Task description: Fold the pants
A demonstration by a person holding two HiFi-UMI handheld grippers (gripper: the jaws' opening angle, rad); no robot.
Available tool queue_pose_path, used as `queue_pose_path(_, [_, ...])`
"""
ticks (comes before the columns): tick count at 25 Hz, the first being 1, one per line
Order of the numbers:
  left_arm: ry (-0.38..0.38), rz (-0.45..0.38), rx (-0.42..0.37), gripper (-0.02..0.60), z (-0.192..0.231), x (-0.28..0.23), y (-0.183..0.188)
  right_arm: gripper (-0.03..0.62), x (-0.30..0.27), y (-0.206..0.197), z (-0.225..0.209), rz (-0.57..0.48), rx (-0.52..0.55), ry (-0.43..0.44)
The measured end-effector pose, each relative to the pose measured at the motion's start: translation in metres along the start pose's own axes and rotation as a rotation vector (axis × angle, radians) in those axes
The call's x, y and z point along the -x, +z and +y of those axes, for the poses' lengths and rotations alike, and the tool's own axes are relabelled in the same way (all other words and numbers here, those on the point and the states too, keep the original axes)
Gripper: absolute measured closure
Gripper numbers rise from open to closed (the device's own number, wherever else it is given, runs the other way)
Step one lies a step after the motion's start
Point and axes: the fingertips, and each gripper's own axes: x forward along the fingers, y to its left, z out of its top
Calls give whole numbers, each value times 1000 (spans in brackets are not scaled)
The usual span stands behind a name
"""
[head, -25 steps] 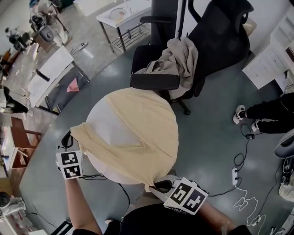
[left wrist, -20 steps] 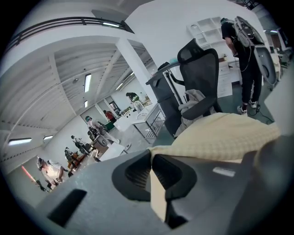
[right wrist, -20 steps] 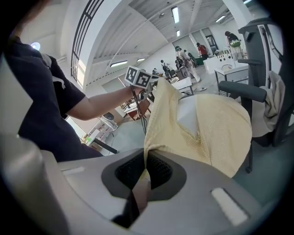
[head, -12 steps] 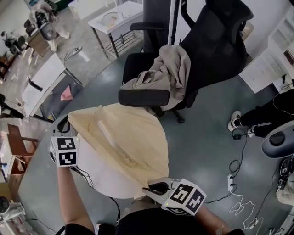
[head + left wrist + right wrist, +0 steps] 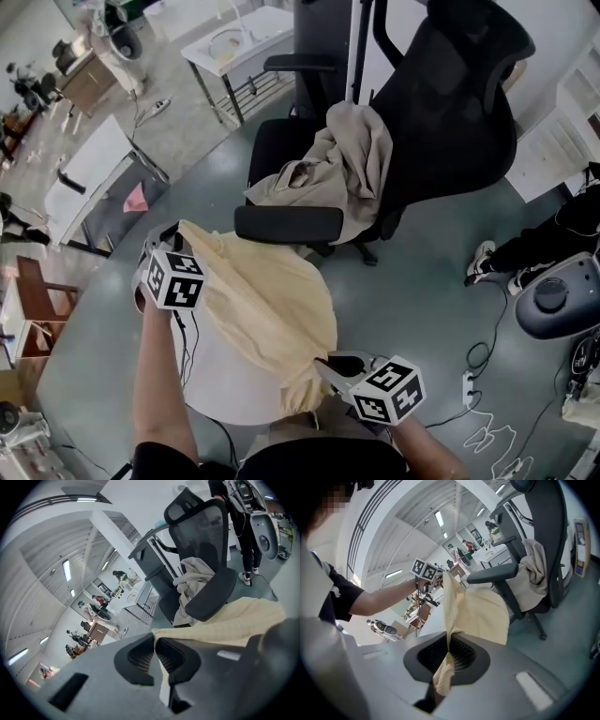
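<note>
A black office chair [image 5: 450, 103] stands beyond a round white table [image 5: 220, 375], with a beige garment [image 5: 342, 164] heaped over its seat and armrest. The pale yellow pants [image 5: 272, 300] are stretched between the two grippers and drape across the far side of the table. The left gripper [image 5: 167, 234], at the table's left edge, is clamped on one edge of the pants. The right gripper [image 5: 325, 364], nearer the person, pinches a bunched corner, with cloth trailing below its closed jaws.

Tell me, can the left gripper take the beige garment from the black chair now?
Probably not: the left gripper is shut on the yellow pants, although the beige garment lies near.
</note>
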Motion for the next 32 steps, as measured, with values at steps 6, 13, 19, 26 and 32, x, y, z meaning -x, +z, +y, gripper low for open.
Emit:
queue_pose_path(6, [-59,-30,17,572,-32,-31,12,586,1,0,-60,-3,-65,-135])
queue_pose_path(13, [-154,46,79,487,-58,-51,-6,586,-6,-8,-101,12,-152,-183])
queue_pose_path(19, [-173,54,111,433,-59,-46,-14,577,-12,-6,-113,15,-122,-220])
queue_pose_path(26, [-160,29,203,433,-52,-16,-36,423,0,-2,-125,-4,-77,-340])
queue_pose_path(32, [-220,-43,234,436,-80,28,-31,441,17,20,-120,-87,18,-389])
